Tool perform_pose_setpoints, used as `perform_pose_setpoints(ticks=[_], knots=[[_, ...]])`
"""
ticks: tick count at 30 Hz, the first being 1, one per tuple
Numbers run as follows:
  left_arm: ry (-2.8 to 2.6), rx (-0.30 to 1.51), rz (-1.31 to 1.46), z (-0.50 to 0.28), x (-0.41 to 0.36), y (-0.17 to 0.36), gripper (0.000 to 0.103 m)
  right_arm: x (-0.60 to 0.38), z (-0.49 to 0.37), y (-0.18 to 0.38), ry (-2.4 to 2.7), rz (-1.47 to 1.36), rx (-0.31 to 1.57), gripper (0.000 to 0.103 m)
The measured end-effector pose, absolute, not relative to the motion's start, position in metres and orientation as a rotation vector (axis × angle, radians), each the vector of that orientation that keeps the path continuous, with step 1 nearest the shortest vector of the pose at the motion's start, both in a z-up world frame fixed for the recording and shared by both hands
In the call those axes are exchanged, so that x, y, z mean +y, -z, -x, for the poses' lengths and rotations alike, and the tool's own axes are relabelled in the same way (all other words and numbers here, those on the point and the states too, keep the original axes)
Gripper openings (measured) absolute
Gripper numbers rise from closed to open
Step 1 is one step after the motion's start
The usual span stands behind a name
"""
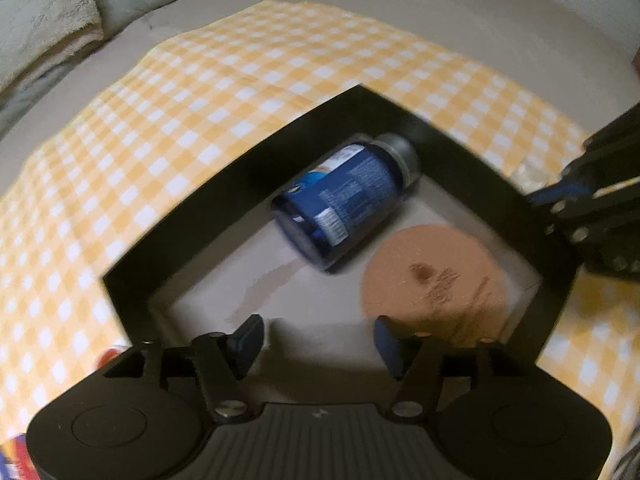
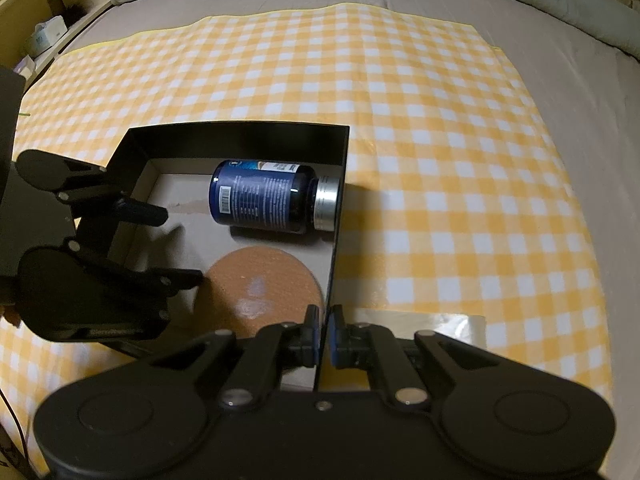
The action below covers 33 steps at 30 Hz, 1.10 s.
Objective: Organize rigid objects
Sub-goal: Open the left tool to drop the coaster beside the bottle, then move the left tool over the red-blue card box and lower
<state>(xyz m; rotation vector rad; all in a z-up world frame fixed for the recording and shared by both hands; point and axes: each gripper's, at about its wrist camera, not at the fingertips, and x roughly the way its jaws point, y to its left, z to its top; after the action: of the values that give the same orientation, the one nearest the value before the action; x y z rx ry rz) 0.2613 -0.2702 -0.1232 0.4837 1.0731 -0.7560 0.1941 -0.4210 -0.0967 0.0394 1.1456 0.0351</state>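
Observation:
A blue supplement bottle (image 1: 346, 196) with a silver cap lies on its side inside a black box (image 1: 224, 184), against the far wall. A round cork coaster (image 1: 436, 280) lies flat on the box floor near it. My left gripper (image 1: 318, 340) is open and empty above the box's near part. In the right wrist view the bottle (image 2: 264, 198) and coaster (image 2: 260, 292) show inside the box (image 2: 240, 140), and my left gripper (image 2: 182, 244) hangs open over its left side. My right gripper (image 2: 324, 324) is shut on the box's right wall.
The box stands on a yellow-and-white checked cloth (image 2: 440, 140) spread over a grey bed. A clear plastic sheet (image 2: 440, 324) lies on the cloth right of the box. Pillows (image 1: 44, 24) lie at the far left.

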Motion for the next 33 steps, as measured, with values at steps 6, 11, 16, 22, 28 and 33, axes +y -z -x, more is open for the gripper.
perform_pose_setpoints(ticks=[6,11,16,22,28,33], knots=[[0.758,1.095,-0.425,-0.259,-0.277,0.124,0.08,-0.421,-0.195,0.097,-0.034,-0.039,1.147,0.006],[0.757,1.071,-0.396,-0.255,-0.27,0.112,0.094,-0.421,-0.195,0.097,-0.033,-0.04,1.148,0.006],[0.766,1.047,-0.314,-0.247,-0.257,0.096,0.102,-0.421,-0.195,0.097,-0.031,-0.04,1.148,0.005],[0.747,0.987,-0.262,-0.231,-0.241,0.078,0.103,-0.421,-0.195,0.097,-0.031,-0.037,1.146,0.005],[0.685,0.903,-0.219,-0.217,-0.216,0.053,0.103,-0.421,-0.197,0.096,-0.019,-0.015,1.146,0.005],[0.634,0.828,-0.173,-0.204,-0.192,0.03,0.103,-0.414,-0.195,0.096,-0.002,0.044,1.142,0.005]])
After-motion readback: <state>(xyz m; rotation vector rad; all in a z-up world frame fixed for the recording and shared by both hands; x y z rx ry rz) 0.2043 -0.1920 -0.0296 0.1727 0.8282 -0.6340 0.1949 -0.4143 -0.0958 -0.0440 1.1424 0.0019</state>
